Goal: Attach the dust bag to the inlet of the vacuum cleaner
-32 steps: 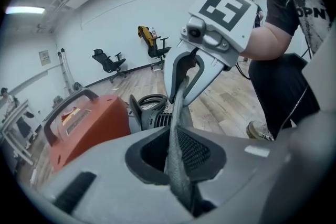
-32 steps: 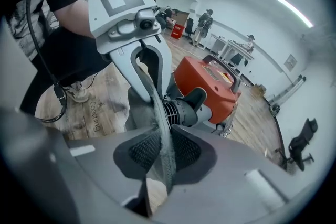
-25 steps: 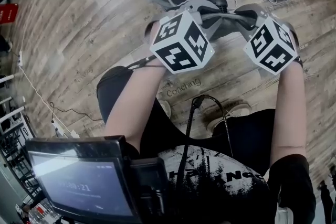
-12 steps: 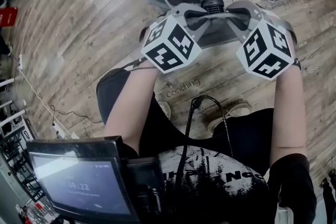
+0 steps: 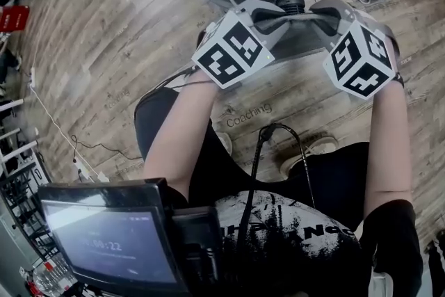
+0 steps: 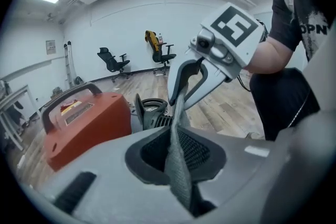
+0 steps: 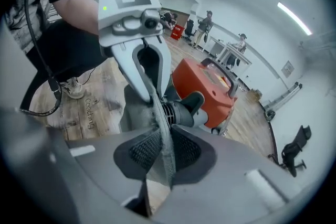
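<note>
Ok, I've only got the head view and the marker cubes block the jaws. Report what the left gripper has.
Observer: The left gripper has its jaws shut on a fold of the grey dust bag.
Operator: Now the right.
Observer: The right gripper has its jaws shut on the same grey fabric.
Operator: Confirm the bag spans them.
Observer: Yes, in the left gripper view the fabric runs from the left jaws straight up into the right ones.

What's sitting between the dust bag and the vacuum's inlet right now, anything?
Nothing visible. The dust bag, pinched taut by the left gripper and the right gripper, hangs just in front of the black inlet on the orange vacuum cleaner. No object shows between them.
</note>
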Demonstrator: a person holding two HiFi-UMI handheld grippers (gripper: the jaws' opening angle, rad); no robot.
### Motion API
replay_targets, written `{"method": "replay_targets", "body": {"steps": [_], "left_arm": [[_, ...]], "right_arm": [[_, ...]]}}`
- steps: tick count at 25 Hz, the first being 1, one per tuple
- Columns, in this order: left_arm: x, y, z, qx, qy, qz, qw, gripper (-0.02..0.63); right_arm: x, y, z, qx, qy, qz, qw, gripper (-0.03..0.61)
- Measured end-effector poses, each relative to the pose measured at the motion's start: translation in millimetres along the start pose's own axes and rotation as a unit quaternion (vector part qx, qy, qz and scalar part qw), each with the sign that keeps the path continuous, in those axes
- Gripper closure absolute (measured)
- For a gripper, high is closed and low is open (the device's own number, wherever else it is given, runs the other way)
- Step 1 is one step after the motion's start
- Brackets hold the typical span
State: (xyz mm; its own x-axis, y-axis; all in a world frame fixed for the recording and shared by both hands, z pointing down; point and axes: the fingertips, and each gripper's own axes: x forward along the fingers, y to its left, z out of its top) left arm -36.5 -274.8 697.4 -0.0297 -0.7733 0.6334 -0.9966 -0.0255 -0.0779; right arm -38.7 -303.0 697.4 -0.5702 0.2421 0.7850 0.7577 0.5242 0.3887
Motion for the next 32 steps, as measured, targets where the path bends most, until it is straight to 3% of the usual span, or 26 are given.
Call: {"method": "replay_targets", "body": {"steps": [4, 13, 19, 25, 28, 32], "left_arm": [[0.1, -8.5, -17.7, 0.001, 0.020, 0.001, 0.9998, 0.584], [4.0, -2.3, 14.8, 0.054, 0.019, 0.008, 0.9983, 0.574], [-0.3, -3.4, -9.2, 0.007, 0.003, 0.005, 1.0000, 0.578], [1.2, -4.0, 9.6, 0.046, 0.014, 0.017, 0.9987, 0.578], [-0.2, -0.3, 23.2, 0.062, 0.010, 0.020, 0.9978, 0.574], [-3.6, 3.5, 4.0, 0.027, 0.013, 0.000, 0.9996, 0.571]], "right_arm": [[-8.0, 5.0, 21.5, -0.029, 0.001, -0.030, 0.999, 0.515], [3.5, 1.4, -15.3, 0.040, 0.003, -0.023, 0.999, 0.521], [-2.7, 0.7, 10.2, 0.001, -0.013, -0.040, 0.999, 0.514], [-2.8, -0.4, -6.2, 0.043, -0.006, -0.029, 0.999, 0.517], [0.6, -3.7, -13.9, 0.037, 0.013, -0.026, 0.999, 0.522], [-2.3, -4.5, 3.8, 0.012, -0.002, -0.034, 0.999, 0.518]]}}
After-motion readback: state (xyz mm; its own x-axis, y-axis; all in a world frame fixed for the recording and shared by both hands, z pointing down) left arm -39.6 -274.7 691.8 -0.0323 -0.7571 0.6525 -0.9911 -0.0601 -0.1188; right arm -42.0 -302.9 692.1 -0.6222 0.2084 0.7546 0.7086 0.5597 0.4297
